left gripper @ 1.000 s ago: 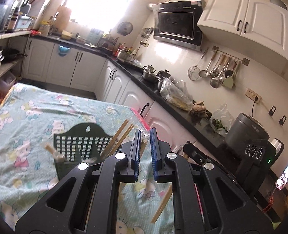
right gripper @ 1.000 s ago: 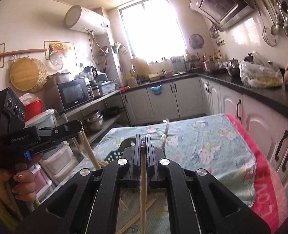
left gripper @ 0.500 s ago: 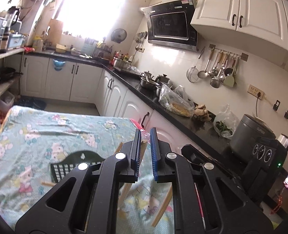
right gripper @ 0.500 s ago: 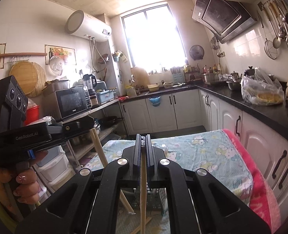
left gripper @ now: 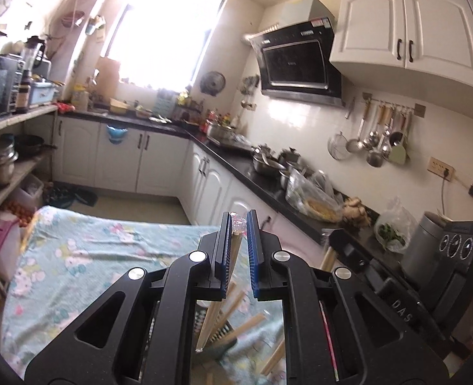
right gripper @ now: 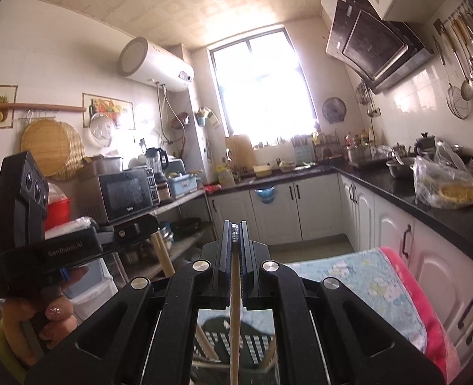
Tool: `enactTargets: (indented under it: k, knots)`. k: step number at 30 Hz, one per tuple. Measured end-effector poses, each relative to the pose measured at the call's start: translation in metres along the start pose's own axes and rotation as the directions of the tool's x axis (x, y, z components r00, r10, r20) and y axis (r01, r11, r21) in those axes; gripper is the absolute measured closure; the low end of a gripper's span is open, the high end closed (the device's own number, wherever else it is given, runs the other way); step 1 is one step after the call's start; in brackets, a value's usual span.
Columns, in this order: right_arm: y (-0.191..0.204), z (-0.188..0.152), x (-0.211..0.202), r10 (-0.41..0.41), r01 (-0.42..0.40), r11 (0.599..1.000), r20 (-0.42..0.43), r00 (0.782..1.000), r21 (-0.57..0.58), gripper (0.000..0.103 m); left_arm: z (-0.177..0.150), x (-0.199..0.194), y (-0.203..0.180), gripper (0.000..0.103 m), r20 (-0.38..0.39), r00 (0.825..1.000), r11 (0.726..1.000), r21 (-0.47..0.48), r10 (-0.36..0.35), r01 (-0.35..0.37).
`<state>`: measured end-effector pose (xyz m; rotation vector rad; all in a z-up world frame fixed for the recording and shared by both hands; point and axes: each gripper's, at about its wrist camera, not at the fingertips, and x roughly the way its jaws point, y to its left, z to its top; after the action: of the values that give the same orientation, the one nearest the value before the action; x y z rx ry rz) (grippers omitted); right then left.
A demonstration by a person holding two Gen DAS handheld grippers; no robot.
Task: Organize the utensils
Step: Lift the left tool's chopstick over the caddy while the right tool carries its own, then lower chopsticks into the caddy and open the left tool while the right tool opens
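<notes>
Over the cloth-covered table [left gripper: 76,256], both your grippers are up off the surface and pointing across the kitchen.

Left gripper [left gripper: 238,224]: jaws nearly closed, a narrow gap showing between the blue pads. A wrapped chopstick [left gripper: 218,301] is pinched there; its crinkled clear wrapper tip pokes out at the fingertips and the shaft hangs down and back under the gripper. Grip looks to sit against the left pad; contact with the right pad is hard to confirm from this angle.

Right gripper [right gripper: 235,227]: jaws closed tight on a second chopstick [right gripper: 234,320], which runs straight down the middle from the fingertips toward the bottom of the frame.

Below both grippers: dark green slotted basket [right gripper: 236,340] on the table, with several loose chopsticks [left gripper: 246,324] leaning in and around it. Exact count unclear, view blocked by the gripper bodies.

Your left hand [right gripper: 53,317] on its gripper handle shows at the left of the right wrist view.
</notes>
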<state>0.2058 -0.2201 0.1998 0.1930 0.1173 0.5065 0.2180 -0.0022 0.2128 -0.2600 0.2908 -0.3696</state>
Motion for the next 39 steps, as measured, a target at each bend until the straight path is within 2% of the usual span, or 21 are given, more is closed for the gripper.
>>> enactTargets:
  k: [6, 16, 25, 39]
  knots:
    - [0.004, 0.012, 0.015, 0.009, -0.008, 1.0, 0.037, 0.999, -0.013, 0.099, 0.01, -0.002, 0.014, 0.097, 0.053, 0.995, 0.997, 0.012, 0.08, -0.08]
    - [0.006, 0.009, 0.047, 0.002, 0.001, 0.998, 0.055, 0.998, -0.063, 0.099, 0.001, 0.006, 0.037, 0.097, 0.063, 0.984, 0.985, 0.018, 0.168, -0.169]
    - [0.009, -0.008, 0.065, -0.023, 0.032, 0.992, 0.075, 0.997, -0.125, 0.099, -0.014, 0.022, 0.053, 0.097, 0.031, 0.982, 0.983, -0.011, 0.185, -0.184]
    - [-0.003, -0.046, 0.084, -0.038, 0.04, 0.995, 0.03, 0.999, -0.092, 0.098, -0.046, 0.037, 0.062, 0.097, -0.037, 0.98, 0.98, -0.018, 0.196, -0.197]
